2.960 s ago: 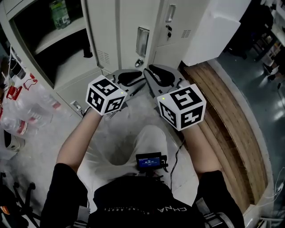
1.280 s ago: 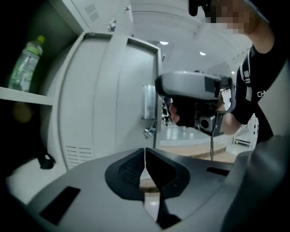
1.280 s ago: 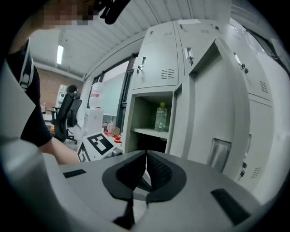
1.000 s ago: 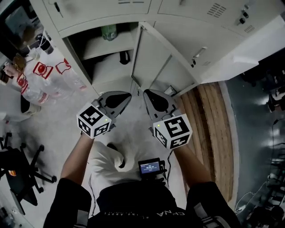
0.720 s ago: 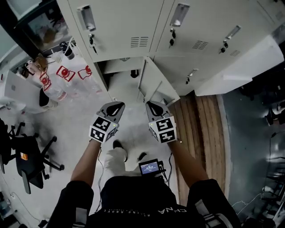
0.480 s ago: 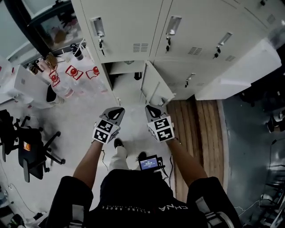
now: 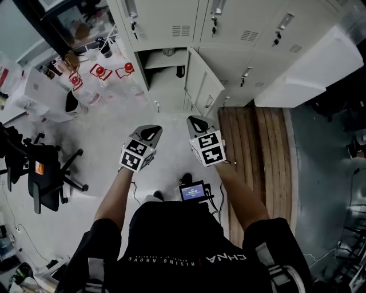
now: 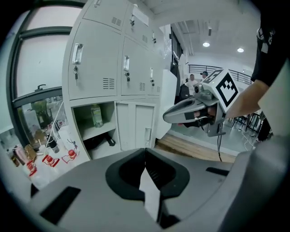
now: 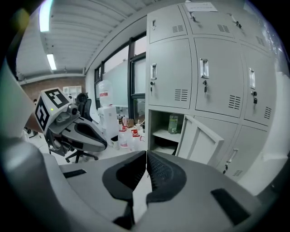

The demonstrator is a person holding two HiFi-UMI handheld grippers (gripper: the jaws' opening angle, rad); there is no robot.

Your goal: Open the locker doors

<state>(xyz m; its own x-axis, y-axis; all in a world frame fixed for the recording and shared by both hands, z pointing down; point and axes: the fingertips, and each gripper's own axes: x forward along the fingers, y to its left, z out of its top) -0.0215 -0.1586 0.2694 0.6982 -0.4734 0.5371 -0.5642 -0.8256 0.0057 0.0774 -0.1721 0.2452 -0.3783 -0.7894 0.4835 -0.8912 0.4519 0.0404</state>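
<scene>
Standing up and backing off from lockers [image 7: 240, 34] compared with a few seconds ago, when crouching right at the lower door. Both claws lifting away from it, now hanging well apart from any door.

Left claw [image 7: 151, 131] clenched, holding nothing; left gripper view showing pads meeting with no gap. Right claw [image 7: 195, 121] likewise clenched and empty, teeth meeting in right gripper view.

Lower door [image 7: 201, 86] standing swung out, hinged on its right side, exposing compartment [image 7: 166, 71] with a shelf and a bottle [image 8: 95, 115] on it. Upper doors [image 9: 172, 72] staying shut, keys hanging under handles. Neighbouring lower door [image 7: 243, 74] also shut.

Reading this as one door done and several remaining; probably repositioning for the next handle, likely an upper one given the rise, but not certain.

Writing:
- Showing black square markers on both claw cubes, no words.
- Showing lettering across shirt collar [image 7: 189, 260], only "CHNA" at the end readable.
- Showing red labels on floor bottles [image 7: 100, 73], print too small to read.
- Showing paper sheet [image 9: 199, 6] on top locker, text unreadable.
- Glowing small screen [image 7: 193, 190] at waist, digits not legible.

Sitting off to the left, an office chair [image 7: 43, 174]; running along the right, wooden planks [image 7: 257, 154].
</scene>
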